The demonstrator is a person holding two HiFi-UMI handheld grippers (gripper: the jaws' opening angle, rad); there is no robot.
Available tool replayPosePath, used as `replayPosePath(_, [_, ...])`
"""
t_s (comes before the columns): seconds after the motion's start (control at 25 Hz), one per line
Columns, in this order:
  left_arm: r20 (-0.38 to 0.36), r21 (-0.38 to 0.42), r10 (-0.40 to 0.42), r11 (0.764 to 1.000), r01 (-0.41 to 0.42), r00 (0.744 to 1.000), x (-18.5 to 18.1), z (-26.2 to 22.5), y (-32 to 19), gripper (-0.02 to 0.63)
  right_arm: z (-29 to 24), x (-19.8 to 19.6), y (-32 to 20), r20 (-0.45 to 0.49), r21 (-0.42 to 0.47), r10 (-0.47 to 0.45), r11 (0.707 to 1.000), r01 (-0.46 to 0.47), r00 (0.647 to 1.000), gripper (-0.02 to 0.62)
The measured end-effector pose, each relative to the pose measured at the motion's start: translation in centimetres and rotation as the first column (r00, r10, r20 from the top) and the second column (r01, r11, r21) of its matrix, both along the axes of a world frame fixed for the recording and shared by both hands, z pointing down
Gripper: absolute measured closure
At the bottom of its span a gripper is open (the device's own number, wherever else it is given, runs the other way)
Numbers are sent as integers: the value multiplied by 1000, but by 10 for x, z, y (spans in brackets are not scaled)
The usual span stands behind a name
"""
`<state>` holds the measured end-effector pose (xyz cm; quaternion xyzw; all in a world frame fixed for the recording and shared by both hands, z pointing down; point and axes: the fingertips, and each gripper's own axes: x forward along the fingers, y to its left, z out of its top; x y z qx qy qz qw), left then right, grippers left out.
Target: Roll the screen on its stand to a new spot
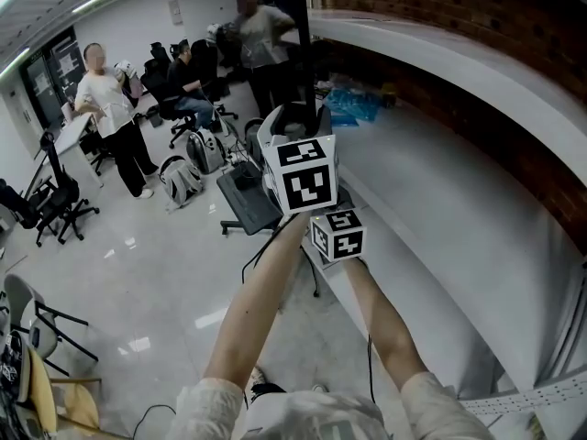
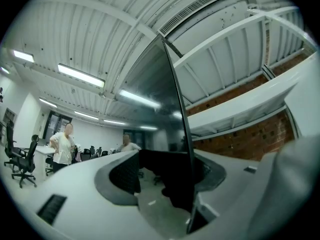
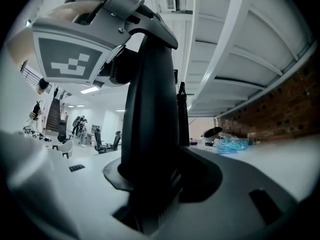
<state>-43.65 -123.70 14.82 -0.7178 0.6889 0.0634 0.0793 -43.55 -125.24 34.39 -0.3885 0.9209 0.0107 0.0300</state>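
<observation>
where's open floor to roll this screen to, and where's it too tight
Free: the glossy floor between the stand's base, the backpacks and the chair at lower left. The white counter is bare this side of the blue plastic heap. Crowded: upper left, among office chairs and people.

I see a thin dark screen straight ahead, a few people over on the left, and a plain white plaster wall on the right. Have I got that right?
Nearly. The wall on the right is red-brown brick, not white plaster, as the head view shows. The thin dark screen straight ahead and the people on the left are as you say.
</observation>
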Motion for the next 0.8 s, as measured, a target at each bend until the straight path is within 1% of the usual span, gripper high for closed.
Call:
replayPosePath(0.2, [-2, 9, 14, 1000, -14, 1000, 5, 1, 9, 325, 1, 6, 10, 13, -4, 9, 1000, -9, 1000, 399])
replayPosePath(0.44, [-8, 16, 42, 999, -42, 999, 13, -4, 35, 325, -7, 15, 36, 22, 12, 30, 999, -30, 999, 399])
replayPosePath(0.6, [-3, 19, 64, 998, -64, 998, 11, -3, 50, 325, -5, 12, 51, 16, 4, 51, 999, -51, 999, 399])
replayPosePath(0.68, [11, 34, 58, 998, -58, 998, 7, -2, 62, 330, -1, 8, 62, 14, -2, 66, 998, -66, 998, 399])
replayPosePath(0.8, [54, 79, 26, 996, -30, 998, 0, -4, 87, 358, 4, 0, 82, 4, -14, 89, 996, -89, 996, 397])
